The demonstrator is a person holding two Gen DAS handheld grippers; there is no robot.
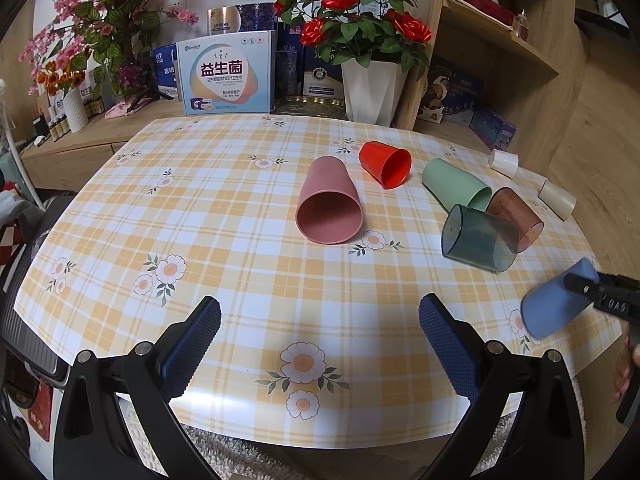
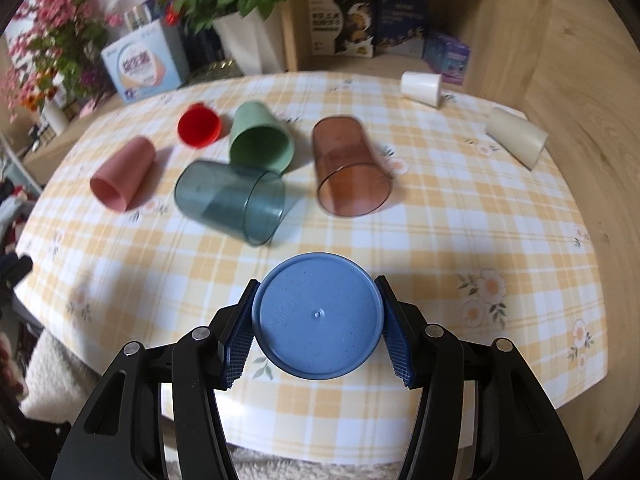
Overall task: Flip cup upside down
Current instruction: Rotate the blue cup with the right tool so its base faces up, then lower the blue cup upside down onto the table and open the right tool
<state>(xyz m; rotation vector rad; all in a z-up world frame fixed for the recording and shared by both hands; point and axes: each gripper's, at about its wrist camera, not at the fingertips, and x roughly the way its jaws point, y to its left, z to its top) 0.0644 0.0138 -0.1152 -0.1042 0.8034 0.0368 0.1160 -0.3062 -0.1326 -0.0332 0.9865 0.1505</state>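
My right gripper (image 2: 318, 322) is shut on a blue cup (image 2: 318, 316), its flat base facing the camera, near the table's front edge. In the left wrist view the blue cup (image 1: 554, 306) is tilted, mouth down-left, just above the cloth at the right, held by the right gripper (image 1: 580, 284). My left gripper (image 1: 320, 320) is open and empty over the near table. Other cups lie on their sides: pink (image 1: 330, 202), red (image 1: 386, 164), green (image 1: 456, 182), dark teal clear (image 1: 478, 238), brown clear (image 1: 516, 218).
A white cup (image 2: 422, 88) and a cream cup (image 2: 516, 136) lie at the far right of the yellow checked tablecloth (image 1: 240, 208). Boxes, a white flower vase (image 1: 374, 90) and a wooden shelf (image 1: 500, 64) stand behind the table.
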